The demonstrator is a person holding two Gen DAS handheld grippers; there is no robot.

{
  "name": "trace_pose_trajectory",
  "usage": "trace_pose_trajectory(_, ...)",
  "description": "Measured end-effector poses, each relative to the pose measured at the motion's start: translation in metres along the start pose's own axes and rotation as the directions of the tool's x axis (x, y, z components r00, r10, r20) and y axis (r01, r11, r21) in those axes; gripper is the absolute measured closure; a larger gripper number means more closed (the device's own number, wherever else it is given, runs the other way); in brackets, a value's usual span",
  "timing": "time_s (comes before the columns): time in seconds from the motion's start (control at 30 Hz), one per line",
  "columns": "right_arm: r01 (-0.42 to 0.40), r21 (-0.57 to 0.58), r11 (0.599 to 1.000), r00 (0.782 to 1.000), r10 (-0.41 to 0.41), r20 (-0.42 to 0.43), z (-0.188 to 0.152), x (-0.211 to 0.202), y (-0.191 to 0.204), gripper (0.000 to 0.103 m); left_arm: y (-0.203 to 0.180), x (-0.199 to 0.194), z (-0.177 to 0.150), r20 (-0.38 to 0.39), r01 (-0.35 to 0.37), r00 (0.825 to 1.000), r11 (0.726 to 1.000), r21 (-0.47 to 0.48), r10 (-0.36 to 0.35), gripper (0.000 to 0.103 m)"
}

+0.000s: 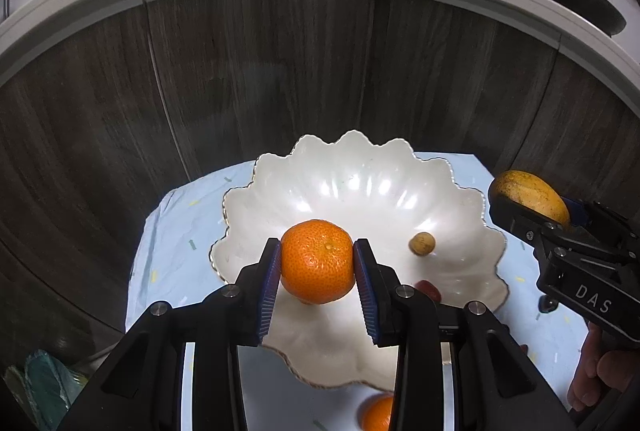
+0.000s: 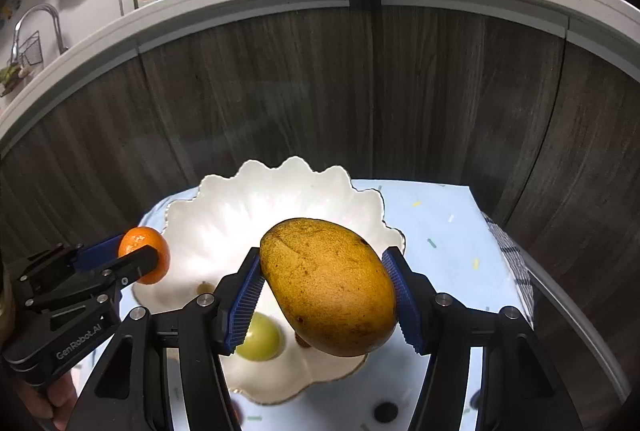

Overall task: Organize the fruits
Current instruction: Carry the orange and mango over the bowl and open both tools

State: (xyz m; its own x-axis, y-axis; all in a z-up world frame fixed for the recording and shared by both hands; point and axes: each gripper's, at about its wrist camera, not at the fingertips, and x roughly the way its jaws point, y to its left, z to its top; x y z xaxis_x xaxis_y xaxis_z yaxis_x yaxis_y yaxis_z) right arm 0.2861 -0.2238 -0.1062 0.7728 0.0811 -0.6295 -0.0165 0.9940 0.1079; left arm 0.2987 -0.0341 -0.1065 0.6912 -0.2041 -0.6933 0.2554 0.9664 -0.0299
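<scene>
Left gripper (image 1: 316, 263) clamps mandarin (image 1: 317, 261) | right gripper (image 2: 324, 295) clamps mango (image 2: 328, 287)

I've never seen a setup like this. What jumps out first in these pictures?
Two bright fruits held in the air: the left gripper clamps an orange mandarin between its blue pads, and the right gripper clamps a big yellow mango. Both hang over a white scalloped bowl on a pale blue tablecloth, with a small brownish fruit already lying inside the bowl.
</scene>
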Motion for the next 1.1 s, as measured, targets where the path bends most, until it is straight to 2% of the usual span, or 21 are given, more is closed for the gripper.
trace_pose_trajectory(0.47, 0.018, 0.019, 1.0, 0.998, -0.017, -0.057, 0.008, 0.053, -0.012, 0.043, 0.008, 0.051, 0.008, -0.048, 0.006, 0.999, 1.0, -0.015, -0.006, 0.067)
trace_pose_trajectory(0.87, 0.03, 0.042, 0.999, 0.995, -0.026, -0.096, 0.007, 0.079, -0.02, 0.042, 0.008, 0.065, 0.011, -0.061, 0.011, 0.998, 1.0, -0.01, -0.011, 0.064)
trace_pose_trajectory(0.93, 0.033, 0.038, 0.999, 0.994, -0.028, -0.103, 0.008, 0.081, -0.02, 0.042, 0.007, 0.066, 0.011, -0.062, 0.013, 0.998, 1.0, -0.007, -0.013, 0.06)
trace_pose_trajectory(1.0, 0.042, 0.034, 0.999, 0.994, -0.038, -0.106, 0.009, 0.083, -0.019, 0.042, 0.008, 0.064, 0.012, -0.048, 0.002, 0.999, 1.0, -0.01, -0.003, 0.042)
trace_pose_trajectory(1.03, 0.047, 0.034, 0.998, 0.994, -0.044, -0.099, 0.009, 0.081, -0.019, 0.041, 0.008, 0.062, 0.013, -0.038, 0.001, 0.999, 1.0, -0.015, -0.001, 0.04)
trace_pose_trajectory(1.1, 0.06, 0.034, 0.998, 0.995, -0.057, -0.08, 0.012, 0.077, -0.019, 0.03, 0.008, 0.061, 0.014, -0.035, -0.003, 0.999, 1.0, -0.013, 0.002, 0.039)
